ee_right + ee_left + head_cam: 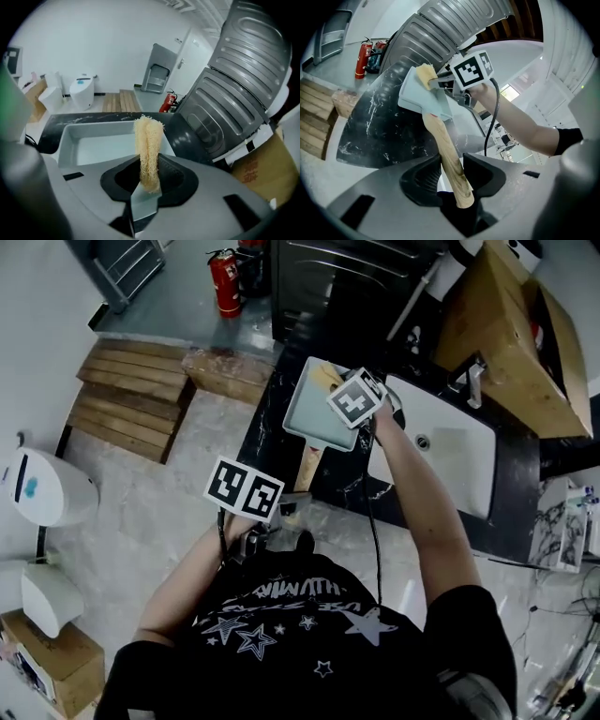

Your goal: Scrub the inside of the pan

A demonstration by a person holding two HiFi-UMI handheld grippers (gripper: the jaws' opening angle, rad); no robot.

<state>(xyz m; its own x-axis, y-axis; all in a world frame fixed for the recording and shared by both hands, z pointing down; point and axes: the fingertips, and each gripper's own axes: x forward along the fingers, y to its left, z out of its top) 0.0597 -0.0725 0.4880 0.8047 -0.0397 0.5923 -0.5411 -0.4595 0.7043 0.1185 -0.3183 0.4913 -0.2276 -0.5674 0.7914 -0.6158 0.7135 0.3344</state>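
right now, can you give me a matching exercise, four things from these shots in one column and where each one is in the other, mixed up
Things:
1. pan handle
2. loofah
3. fire extinguisher
4. sink

Places:
a. standing on the floor
b. clamped in the jaws of the right gripper
c. set into the black counter
d. clamped in the jaws of the left gripper

Pairs: 1-d, 2-b, 3-a, 4-c

I hold left gripper [452, 174] back, jaws clamped on pan handle [443, 140]. Right gripper [150, 174] ahead of left, right arm [417, 474] outstretched, jaws pinching loofah [148, 138].
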